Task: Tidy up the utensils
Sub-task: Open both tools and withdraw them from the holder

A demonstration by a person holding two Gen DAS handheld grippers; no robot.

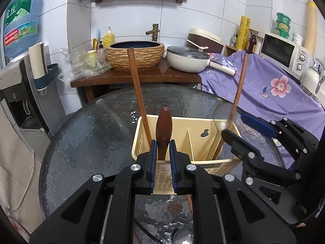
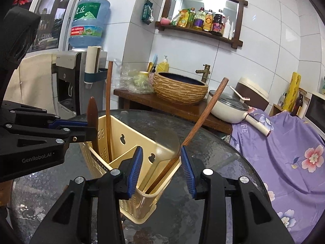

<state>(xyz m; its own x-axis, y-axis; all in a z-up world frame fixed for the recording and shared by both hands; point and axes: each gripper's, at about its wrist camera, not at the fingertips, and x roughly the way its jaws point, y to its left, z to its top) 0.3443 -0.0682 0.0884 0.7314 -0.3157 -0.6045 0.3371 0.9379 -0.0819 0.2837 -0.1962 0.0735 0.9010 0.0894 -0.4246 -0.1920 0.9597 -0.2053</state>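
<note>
Clamped jaws of the left gripper (image 1: pixel 164 152) pinch a dark wooden-handled utensil (image 1: pixel 164 130), upright over the left compartment of the cream utensil caddy (image 1: pixel 215 126) on the glass table (image 1: pixel 85 138). Two long wooden handles lean in the caddy. Beside it, the right gripper (image 2: pixel 161 167) hangs wide open, holding nothing.

You get even, fairly bright indoor light in both wrist views, soft glare on the textured glass table (image 1: pixel 85 142) and white wall tiles (image 2: pixel 264 40), strong fisheye bending with dark corner vignetting, and slightly soft near-lens gripper bodies.
</note>
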